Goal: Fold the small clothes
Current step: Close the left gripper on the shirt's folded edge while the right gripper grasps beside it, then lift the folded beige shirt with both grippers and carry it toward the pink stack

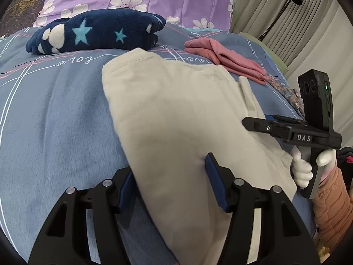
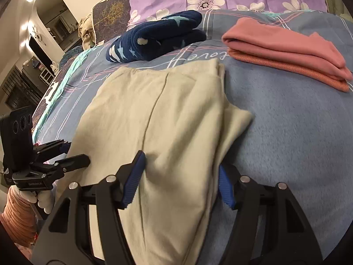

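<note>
On the blue blanket (image 1: 55, 114), near edge: cream garment (image 1: 176, 121) lies half-folded | my left gripper (image 1: 169, 181) and right gripper (image 2: 178, 181) straddle its near end, fingers apart | soft, light, limp; I judge pinching both near corners best

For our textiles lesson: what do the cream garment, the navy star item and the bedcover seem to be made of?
Cream garment: soft matte knit, probably cotton jersey, with stitched hems. Navy star item: plush fleece, by its fuzzy pile. Bedcover: brushed, velvety fabric with a short nap.
</note>
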